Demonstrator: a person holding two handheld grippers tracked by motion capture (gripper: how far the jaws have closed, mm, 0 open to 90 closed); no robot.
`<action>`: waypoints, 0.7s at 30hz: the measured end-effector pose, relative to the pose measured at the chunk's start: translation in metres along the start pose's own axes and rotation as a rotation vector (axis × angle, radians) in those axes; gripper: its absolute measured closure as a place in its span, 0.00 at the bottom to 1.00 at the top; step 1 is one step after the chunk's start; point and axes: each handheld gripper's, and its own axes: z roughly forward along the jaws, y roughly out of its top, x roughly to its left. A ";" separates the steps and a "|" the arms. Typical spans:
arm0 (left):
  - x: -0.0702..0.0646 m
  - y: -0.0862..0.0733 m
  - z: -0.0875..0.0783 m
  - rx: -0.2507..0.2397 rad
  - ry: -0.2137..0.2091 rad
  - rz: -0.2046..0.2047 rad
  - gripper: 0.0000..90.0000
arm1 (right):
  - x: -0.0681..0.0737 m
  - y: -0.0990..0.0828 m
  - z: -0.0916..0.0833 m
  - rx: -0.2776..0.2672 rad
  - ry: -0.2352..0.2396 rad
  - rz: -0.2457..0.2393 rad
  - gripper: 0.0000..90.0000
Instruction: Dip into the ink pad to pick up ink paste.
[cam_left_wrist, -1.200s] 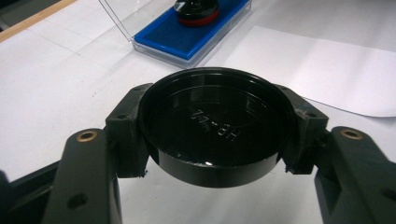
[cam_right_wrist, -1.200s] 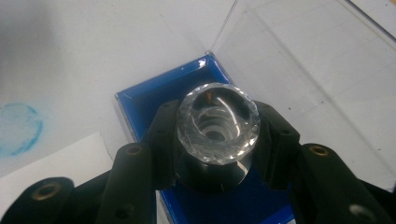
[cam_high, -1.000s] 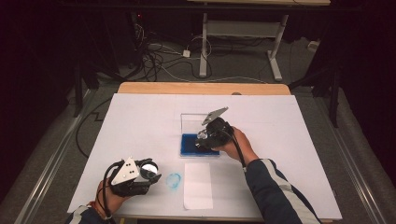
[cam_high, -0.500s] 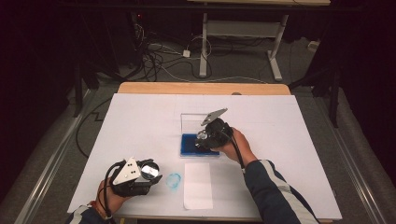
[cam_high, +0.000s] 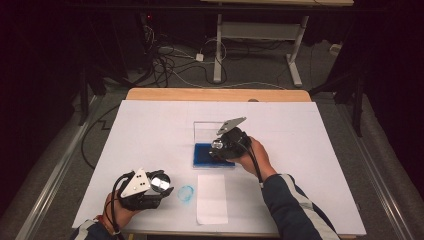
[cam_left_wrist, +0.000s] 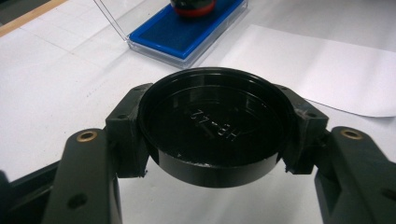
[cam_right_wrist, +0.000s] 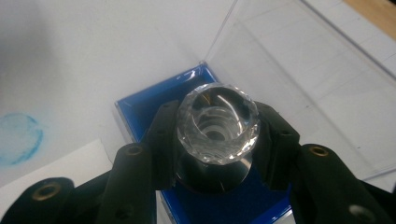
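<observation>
Seemingly upright: stamp, right jaws clamping it, over ink pad; left jaws grip cap.

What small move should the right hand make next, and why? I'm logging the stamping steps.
Probably lift the stamp straight up and carry it to the white paper. The right gripper grips it with its base down on the blue ink pad, so it looks inked, and the paper beside the pad is blank.

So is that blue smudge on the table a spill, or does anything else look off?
Yes, one oddity: a blue ring mark stains the white table cover, beside the paper sheet. It looks stamped straight onto the cover. The ink pad itself sits tidy in its open case.
</observation>
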 end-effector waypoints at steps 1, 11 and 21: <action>0.000 0.000 0.000 0.001 0.000 0.000 0.40 | 0.000 0.000 -0.002 -0.010 -0.001 0.003 0.63; 0.000 0.000 0.000 -0.002 0.010 -0.001 0.40 | 0.007 0.001 -0.026 -0.087 -0.017 -0.017 0.63; -0.002 0.000 0.002 0.007 0.010 0.002 0.40 | 0.016 -0.010 -0.052 -0.158 0.002 -0.023 0.63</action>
